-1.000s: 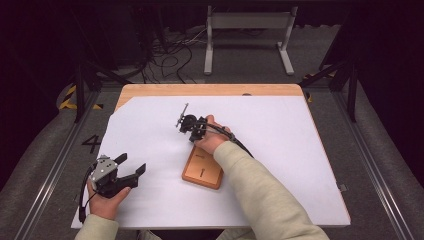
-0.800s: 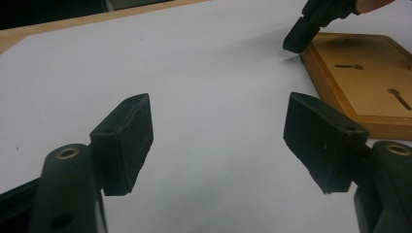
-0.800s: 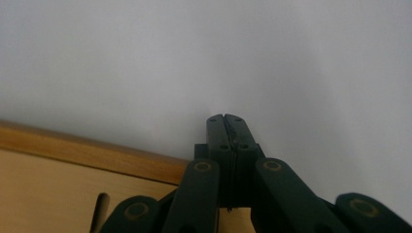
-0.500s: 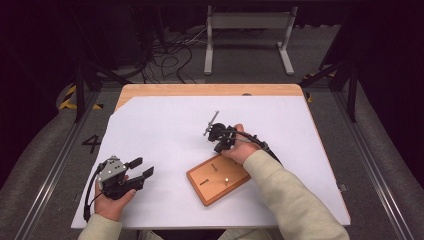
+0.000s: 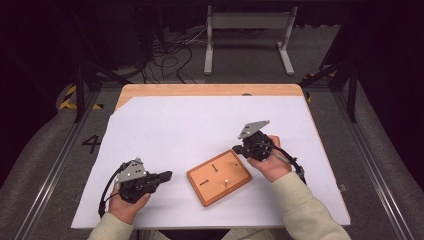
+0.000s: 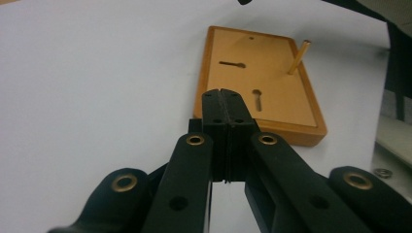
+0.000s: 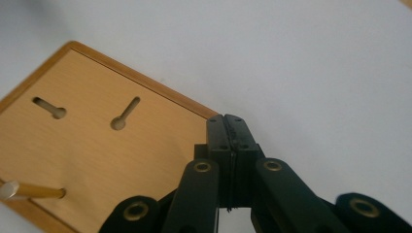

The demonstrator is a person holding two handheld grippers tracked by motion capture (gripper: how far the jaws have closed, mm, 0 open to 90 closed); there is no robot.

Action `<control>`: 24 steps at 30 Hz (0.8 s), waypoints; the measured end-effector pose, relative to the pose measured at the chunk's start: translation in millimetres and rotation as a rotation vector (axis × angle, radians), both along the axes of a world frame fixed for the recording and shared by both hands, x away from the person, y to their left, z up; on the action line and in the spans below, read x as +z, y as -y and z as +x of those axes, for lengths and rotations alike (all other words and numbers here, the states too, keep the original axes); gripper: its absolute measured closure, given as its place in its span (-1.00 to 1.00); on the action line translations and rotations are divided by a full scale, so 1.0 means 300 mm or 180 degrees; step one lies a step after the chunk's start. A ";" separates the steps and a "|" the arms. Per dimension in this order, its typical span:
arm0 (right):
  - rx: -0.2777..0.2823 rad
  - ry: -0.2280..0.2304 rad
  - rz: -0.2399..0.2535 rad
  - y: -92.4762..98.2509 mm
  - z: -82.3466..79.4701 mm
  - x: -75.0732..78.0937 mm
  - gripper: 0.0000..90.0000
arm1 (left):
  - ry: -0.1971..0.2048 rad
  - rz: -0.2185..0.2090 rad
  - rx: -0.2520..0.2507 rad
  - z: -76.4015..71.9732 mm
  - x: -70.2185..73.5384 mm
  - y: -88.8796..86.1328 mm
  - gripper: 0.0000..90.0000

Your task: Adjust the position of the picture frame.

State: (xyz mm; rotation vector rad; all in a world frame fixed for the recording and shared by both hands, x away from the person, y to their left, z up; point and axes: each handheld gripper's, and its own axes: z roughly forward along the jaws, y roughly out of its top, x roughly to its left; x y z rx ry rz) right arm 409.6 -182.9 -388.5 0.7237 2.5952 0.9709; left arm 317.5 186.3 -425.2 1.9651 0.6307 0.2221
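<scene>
On the floor strip left of the table, a painted "4" (image 5: 92,144) is showing — I'm reading no other writing. I'm holding my left gripper (image 5: 166,176) near the table's front, its jaws having just been closing, now pressed together on nothing. My right gripper (image 5: 236,148) is hanging fully closed and empty by the wooden board's (image 5: 218,176) far corner — the board lying between both, a peg (image 6: 298,57) standing in it.
</scene>
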 end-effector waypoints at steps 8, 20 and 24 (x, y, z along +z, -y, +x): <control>-0.0175 0.0043 0.0407 0.121 -0.074 0.011 1.00 | -0.0068 0.0051 -0.0455 -0.009 0.007 0.098 1.00; -0.0355 -0.0038 0.0503 0.209 -0.101 0.004 1.00 | -0.0207 0.0328 -0.1009 -0.020 0.005 0.215 1.00; -0.0377 -0.0046 0.0522 0.218 -0.107 0.002 1.00 | -0.0346 0.0470 -0.1251 -0.019 -0.009 0.258 1.00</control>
